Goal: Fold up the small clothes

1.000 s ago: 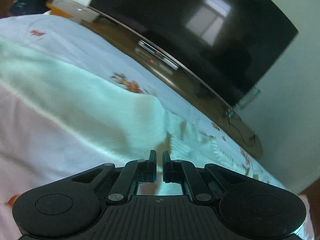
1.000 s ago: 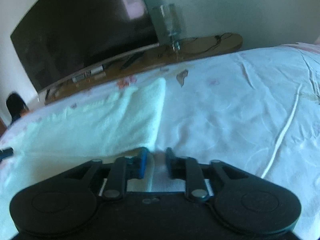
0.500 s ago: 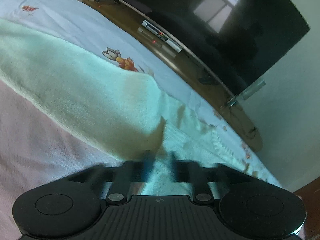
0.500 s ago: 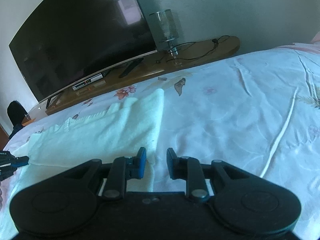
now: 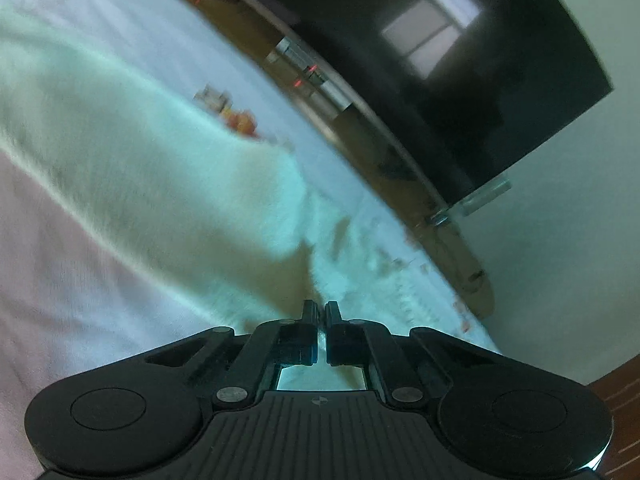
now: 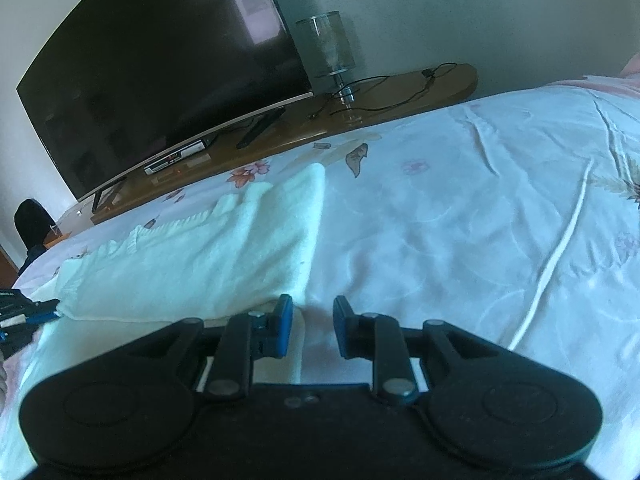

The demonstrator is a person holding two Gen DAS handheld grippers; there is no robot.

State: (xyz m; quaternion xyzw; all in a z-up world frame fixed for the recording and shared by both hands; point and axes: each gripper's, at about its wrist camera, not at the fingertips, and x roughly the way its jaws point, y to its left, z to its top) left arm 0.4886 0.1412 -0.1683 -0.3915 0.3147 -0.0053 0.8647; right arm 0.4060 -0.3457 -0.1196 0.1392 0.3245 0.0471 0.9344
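Note:
A pale mint knitted garment (image 6: 208, 256) lies folded over on the flowered bedsheet (image 6: 460, 220). In the left wrist view it (image 5: 160, 184) fills the middle, blurred, with a fold running down to the fingers. My left gripper (image 5: 320, 312) has its jaws almost together on the garment's edge. My right gripper (image 6: 312, 312) is open, its fingers either side of the garment's near right corner, just above the sheet. The left gripper's tips (image 6: 24, 316) show at the far left of the right wrist view, at the garment's left end.
A large dark television (image 6: 160, 68) stands on a long wooden shelf (image 6: 400, 96) beyond the bed, with a glass lamp (image 6: 332, 52), cables and a set-top box (image 6: 176, 158). A pink cloth (image 5: 48, 280) lies under the garment at the left.
My right gripper opened and let go of the garment's corner, which now lies flat. My left gripper opened briefly, then closed on the garment edge again; its view is blurred by motion.

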